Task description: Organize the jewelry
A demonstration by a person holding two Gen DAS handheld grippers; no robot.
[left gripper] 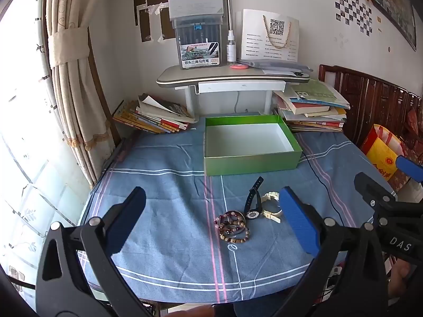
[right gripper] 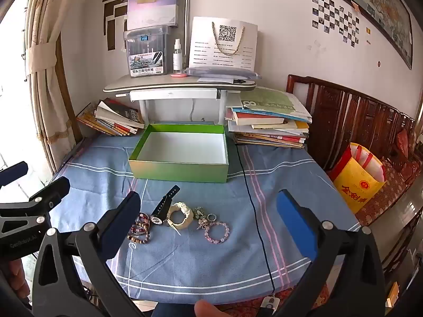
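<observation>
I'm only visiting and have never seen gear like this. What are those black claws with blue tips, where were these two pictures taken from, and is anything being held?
No robot here: a person holds a two-finger tool in each hand, each with a camera looking along its fingers. One picture looks out from the left tool, the other from the right tool. Both are open and hold nothing. On the blue cloth lie a black watch, a cream watch, a pink bracelet, darker bead bracelets and small trinkets. Behind them stands an empty green box.
</observation>
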